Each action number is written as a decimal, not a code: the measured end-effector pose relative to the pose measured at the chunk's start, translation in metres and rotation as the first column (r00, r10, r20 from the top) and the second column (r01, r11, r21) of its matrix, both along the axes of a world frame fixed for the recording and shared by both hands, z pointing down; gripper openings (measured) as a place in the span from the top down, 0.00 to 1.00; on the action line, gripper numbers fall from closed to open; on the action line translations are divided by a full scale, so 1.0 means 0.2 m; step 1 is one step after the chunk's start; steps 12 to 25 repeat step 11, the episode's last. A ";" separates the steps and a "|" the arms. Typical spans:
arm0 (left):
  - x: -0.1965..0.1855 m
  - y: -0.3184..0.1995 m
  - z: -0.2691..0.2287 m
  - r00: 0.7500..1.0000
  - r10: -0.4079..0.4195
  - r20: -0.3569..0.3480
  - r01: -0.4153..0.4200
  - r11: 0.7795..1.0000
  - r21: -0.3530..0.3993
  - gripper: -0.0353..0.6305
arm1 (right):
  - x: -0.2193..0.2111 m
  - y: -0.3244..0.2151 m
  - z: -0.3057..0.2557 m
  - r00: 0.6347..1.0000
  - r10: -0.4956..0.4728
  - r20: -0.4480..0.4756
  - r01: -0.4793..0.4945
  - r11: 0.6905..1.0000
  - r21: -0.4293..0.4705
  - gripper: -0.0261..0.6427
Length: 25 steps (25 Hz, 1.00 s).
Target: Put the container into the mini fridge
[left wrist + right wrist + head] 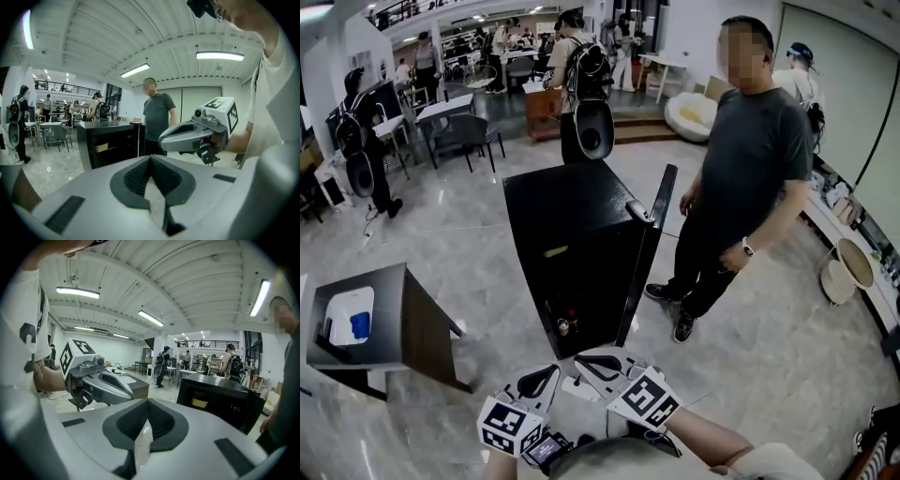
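Observation:
The black mini fridge [581, 202] stands on the floor in front of me, its door [649, 253] swung open to the right. A yellowish container [555, 251] lies on its upper shelf, also seen as the yellowish container [101, 146] and the yellowish container [200, 402] in the two gripper views. Small items [563, 326] sit at the fridge's bottom. My left gripper [551, 369] and right gripper [584, 358] hang side by side close to my body, short of the fridge. The left gripper [150, 158] is shut and empty. The right gripper [147, 401] is shut and empty too.
A person in a dark T-shirt [750, 159] stands just right of the fridge door. A dark side table [398, 319] at the left carries a white tray [347, 317] with something blue in it. Chairs, tables and several people fill the back of the hall.

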<state>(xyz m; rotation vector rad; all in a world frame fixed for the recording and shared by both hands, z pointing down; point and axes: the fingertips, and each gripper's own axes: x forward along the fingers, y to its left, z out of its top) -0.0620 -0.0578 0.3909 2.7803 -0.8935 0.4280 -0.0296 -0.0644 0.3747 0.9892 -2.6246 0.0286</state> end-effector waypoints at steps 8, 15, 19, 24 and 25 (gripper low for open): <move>0.08 -0.04 -0.05 1.000 -0.005 -0.023 0.006 1.000 0.024 0.86 | 0.08 -0.05 -0.04 1.000 -0.011 -0.022 0.011 1.000 0.024 0.92; 0.09 -0.08 -0.06 1.000 -0.018 -0.022 0.019 0.999 0.038 0.86 | 0.10 -0.10 -0.07 0.999 -0.021 -0.026 0.022 0.999 0.043 0.92; 0.09 -0.08 -0.06 1.000 -0.018 -0.022 0.019 0.999 0.038 0.86 | 0.10 -0.10 -0.07 0.999 -0.021 -0.026 0.022 0.999 0.043 0.92; 0.09 -0.08 -0.06 1.000 -0.018 -0.022 0.019 0.999 0.038 0.86 | 0.10 -0.10 -0.07 0.999 -0.021 -0.026 0.022 0.999 0.043 0.92; 0.09 -0.08 -0.06 1.000 -0.018 -0.022 0.019 0.999 0.038 0.86 | 0.10 -0.10 -0.07 0.999 -0.021 -0.026 0.022 0.999 0.043 0.92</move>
